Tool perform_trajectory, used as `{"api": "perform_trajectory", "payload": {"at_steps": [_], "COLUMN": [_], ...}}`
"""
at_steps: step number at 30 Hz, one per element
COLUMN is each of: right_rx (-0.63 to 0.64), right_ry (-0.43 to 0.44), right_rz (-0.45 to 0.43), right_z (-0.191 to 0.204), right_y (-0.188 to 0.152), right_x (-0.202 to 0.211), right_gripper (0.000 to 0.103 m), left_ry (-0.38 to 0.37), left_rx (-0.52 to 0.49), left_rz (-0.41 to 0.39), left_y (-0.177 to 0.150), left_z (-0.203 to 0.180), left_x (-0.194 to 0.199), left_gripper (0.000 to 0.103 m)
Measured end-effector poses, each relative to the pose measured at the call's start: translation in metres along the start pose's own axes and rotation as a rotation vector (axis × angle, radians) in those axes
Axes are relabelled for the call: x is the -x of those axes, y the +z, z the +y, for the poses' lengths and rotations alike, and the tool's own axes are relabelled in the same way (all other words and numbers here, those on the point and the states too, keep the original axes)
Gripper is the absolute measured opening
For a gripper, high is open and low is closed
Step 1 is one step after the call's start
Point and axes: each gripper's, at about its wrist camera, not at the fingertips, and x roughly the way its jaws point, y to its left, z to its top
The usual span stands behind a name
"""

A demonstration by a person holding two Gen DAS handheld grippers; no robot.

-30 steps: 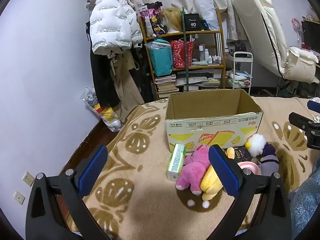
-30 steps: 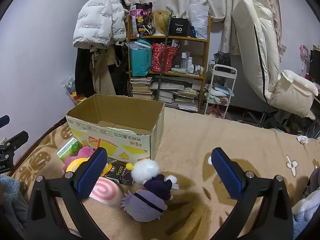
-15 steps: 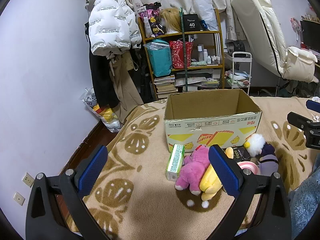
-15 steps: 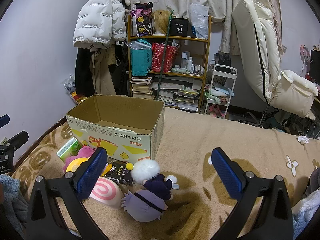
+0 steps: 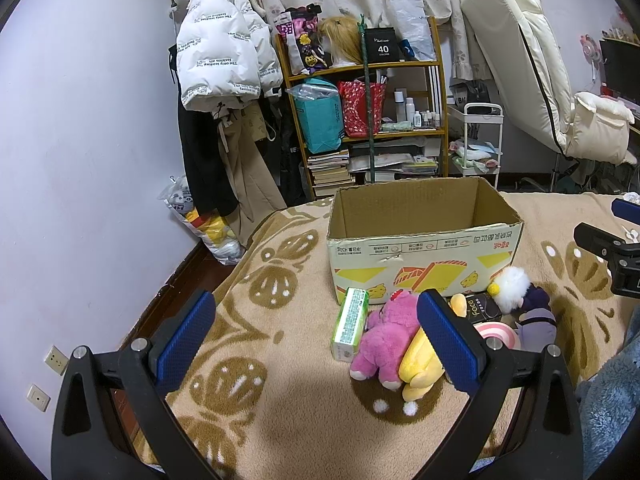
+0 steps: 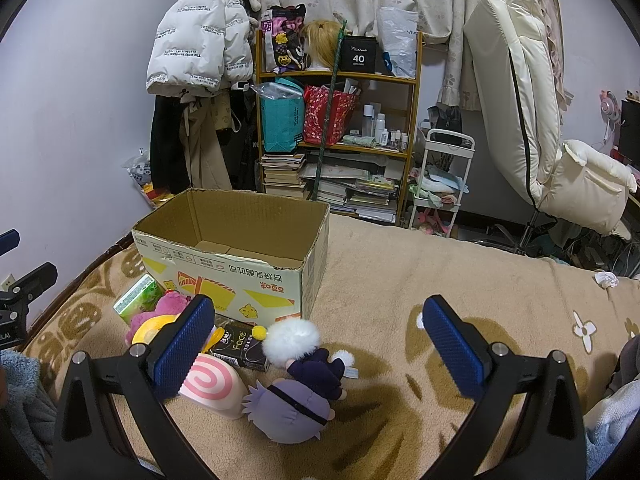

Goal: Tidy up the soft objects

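An open, empty cardboard box (image 5: pixel 424 252) stands on a tan patterned blanket (image 5: pixel 280 360); it also shows in the right wrist view (image 6: pixel 224 276). In front of it lie a pink plush (image 5: pixel 384 336), a yellow plush (image 5: pixel 420 364), a pink swirl plush (image 6: pixel 212 384), a purple-haired doll (image 6: pixel 292 408) and a white-haired doll (image 6: pixel 296 340). A green carton (image 5: pixel 350 322) and a black packet (image 6: pixel 240 346) lie among them. My left gripper (image 5: pixel 316 344) is open and empty, left of the pile. My right gripper (image 6: pixel 320 344) is open and empty above the dolls.
A crowded shelf (image 5: pixel 360 120) with books and bags stands behind the bed. A white jacket (image 5: pixel 220 56) hangs at the left wall. A cream recliner (image 6: pixel 540 120) and a small white cart (image 6: pixel 440 184) stand at the right. A crumpled tissue (image 6: pixel 606 279) lies on the blanket.
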Motion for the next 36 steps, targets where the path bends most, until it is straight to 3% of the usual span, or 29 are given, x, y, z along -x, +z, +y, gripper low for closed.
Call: {"api": "perform_trajectory", "payload": {"at_steps": [36], "right_rx": [-0.001], "right_ry": [-0.004], "right_rz": [-0.006], "right_z": [-0.0046], "right_y": [0.0022], "right_x": [0.0017], "right_gripper": [0.103], "left_ry": [-0.003], "left_rx": [-0.002], "left_rz": [-0.002], "left_y": [0.0005], "left_z": [0.0004], "left_x": [0.0040], "left_gripper": [0.100]}}
